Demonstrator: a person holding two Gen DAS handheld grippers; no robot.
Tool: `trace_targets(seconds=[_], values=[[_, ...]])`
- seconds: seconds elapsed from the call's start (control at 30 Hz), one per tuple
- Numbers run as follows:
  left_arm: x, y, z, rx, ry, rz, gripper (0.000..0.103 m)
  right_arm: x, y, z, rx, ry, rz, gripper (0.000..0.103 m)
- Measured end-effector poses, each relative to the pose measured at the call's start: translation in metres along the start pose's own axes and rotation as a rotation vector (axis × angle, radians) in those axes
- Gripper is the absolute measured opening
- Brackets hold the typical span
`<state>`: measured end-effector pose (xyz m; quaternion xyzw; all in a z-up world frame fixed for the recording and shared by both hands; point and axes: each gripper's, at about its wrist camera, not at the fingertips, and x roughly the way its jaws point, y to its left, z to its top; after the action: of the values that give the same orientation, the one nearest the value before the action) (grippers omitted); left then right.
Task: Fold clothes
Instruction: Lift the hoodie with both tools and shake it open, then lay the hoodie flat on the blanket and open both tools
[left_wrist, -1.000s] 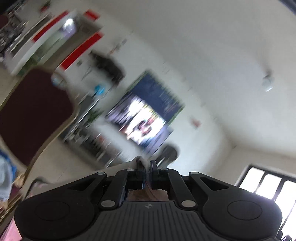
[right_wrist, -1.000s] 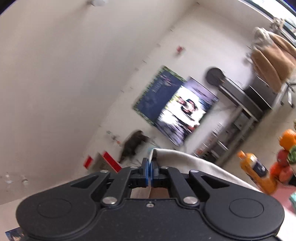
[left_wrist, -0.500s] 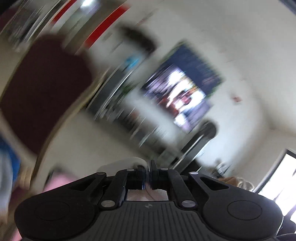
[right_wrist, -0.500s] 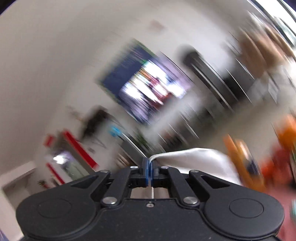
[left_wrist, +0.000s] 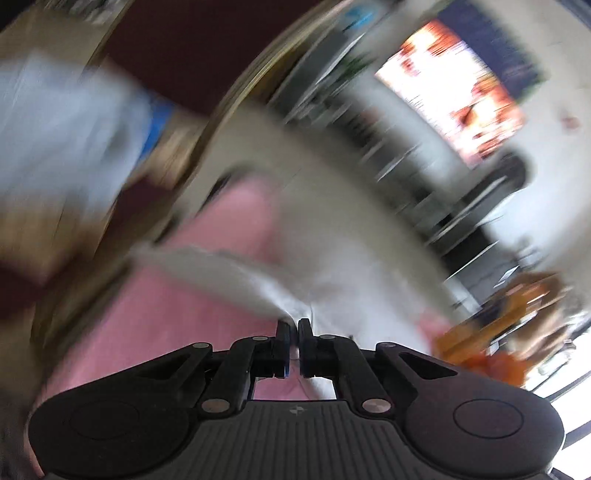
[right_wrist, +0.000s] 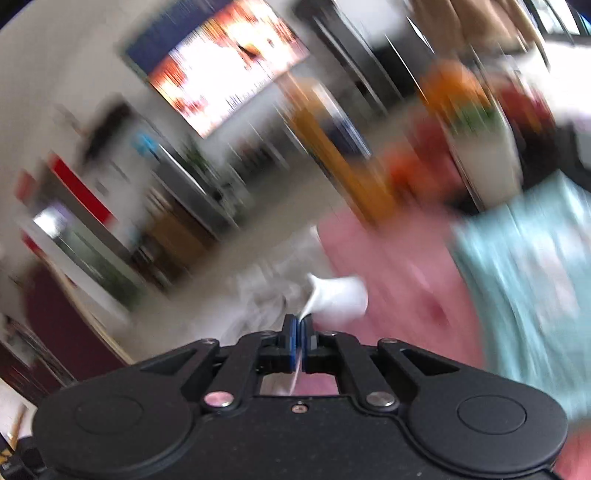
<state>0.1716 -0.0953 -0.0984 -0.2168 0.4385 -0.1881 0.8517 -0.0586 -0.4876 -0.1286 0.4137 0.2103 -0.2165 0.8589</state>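
Both views have swung down to the pink cloth (left_wrist: 207, 229); each tool (left_wrist: 294, 325) (right_wrist: 300, 320) pinches white garment (left_wrist: 332, 236).

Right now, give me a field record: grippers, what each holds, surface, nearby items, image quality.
left gripper: shut on the white garment, fabric running up and away from the fingertips
right gripper: shut on the white garment, a pinched edge standing above the fingertips
surface: pink tablecloth under both grippers
nearby, right wrist view: light blue cloth at right; orange bottle behind
nearby, left wrist view: dark red chair at upper left
background: lit screen on the wall
image quality: heavy motion blur in both views; fine detail unreadable
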Motion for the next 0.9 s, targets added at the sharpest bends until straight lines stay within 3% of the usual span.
trace_targets(seconds=[0.1, 0.17, 0.23, 0.33, 0.43, 0.5, 0.63, 0.77, 0.9], values=[[0.031, 0.025, -0.017, -0.027, 0.074, 0.080, 0.001, 0.017, -0.034, -0.039, 0.047, 0.107, -0.077, 0.002], [0.036, 0.028, -0.018, -0.017, 0.085, 0.104, 0.001, 0.016, -0.039, -0.044, 0.092, 0.171, -0.111, 0.002], [0.030, 0.021, -0.011, 0.023, 0.062, 0.113, 0.002, 0.010, -0.034, -0.046, 0.062, 0.181, -0.125, 0.002], [0.007, 0.018, -0.027, 0.067, 0.038, 0.127, 0.007, 0.001, -0.025, -0.045, 0.041, 0.189, -0.136, 0.004], [0.012, 0.022, -0.034, 0.054, 0.075, 0.113, 0.012, 0.002, -0.032, -0.045, 0.103, 0.235, -0.109, 0.007], [0.015, 0.020, -0.037, 0.049, 0.092, 0.116, 0.015, 0.011, -0.043, -0.043, 0.151, 0.264, -0.087, 0.025], [0.007, 0.015, -0.042, 0.092, 0.078, 0.145, 0.025, 0.004, -0.051, -0.045, 0.161, 0.272, -0.091, 0.033], [-0.006, 0.012, -0.057, 0.151, 0.072, 0.171, 0.032, -0.021, -0.049, -0.049, 0.127, 0.229, -0.084, 0.049], [-0.012, 0.010, -0.077, 0.172, 0.137, 0.145, 0.033, -0.043, -0.051, -0.056, 0.159, 0.197, -0.019, 0.049]])
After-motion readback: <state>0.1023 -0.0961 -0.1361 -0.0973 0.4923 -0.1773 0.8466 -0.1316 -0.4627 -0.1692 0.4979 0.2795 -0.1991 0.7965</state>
